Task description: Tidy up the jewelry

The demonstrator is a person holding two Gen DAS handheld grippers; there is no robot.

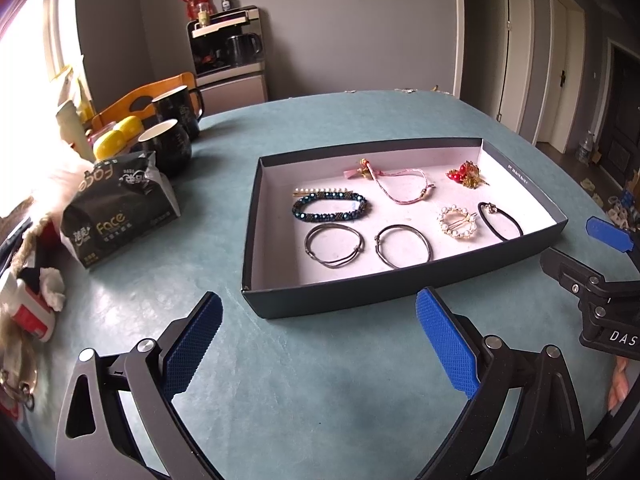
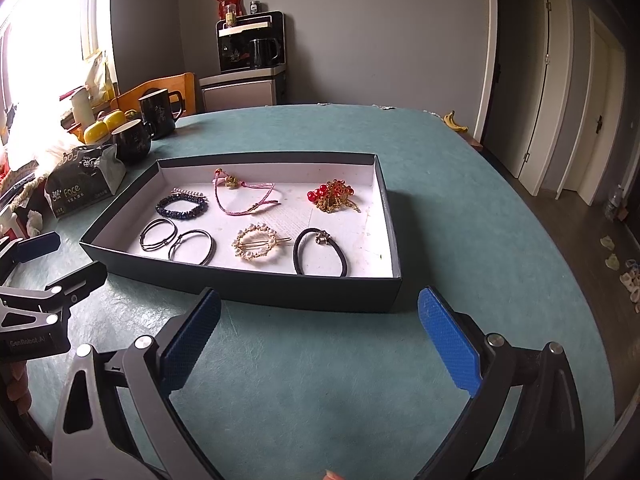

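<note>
A dark box (image 1: 400, 286) (image 2: 240, 286) with a white floor sits on the teal table. It holds a blue bead bracelet (image 1: 329, 207) (image 2: 182, 204), a pearl hair clip (image 1: 320, 191), a pink cord bracelet (image 1: 402, 184) (image 2: 244, 196), a red and gold brooch (image 1: 466, 173) (image 2: 334, 196), a pearl ring clip (image 1: 457, 222) (image 2: 256, 243), a black hair tie (image 1: 500, 221) (image 2: 320, 258) and two thin dark bangles (image 1: 334, 246) (image 2: 158, 234). My left gripper (image 1: 318, 344) is open and empty, in front of the box. My right gripper (image 2: 320, 340) is open and empty, also before the box.
A tissue pack (image 1: 120, 212) (image 2: 82, 186), two black mugs (image 1: 166, 146) (image 2: 158, 114), yellow containers (image 1: 116, 138) and clutter stand at the table's left. A banana (image 2: 454, 120) lies at the far right edge. A wooden chair (image 1: 148, 94) stands behind.
</note>
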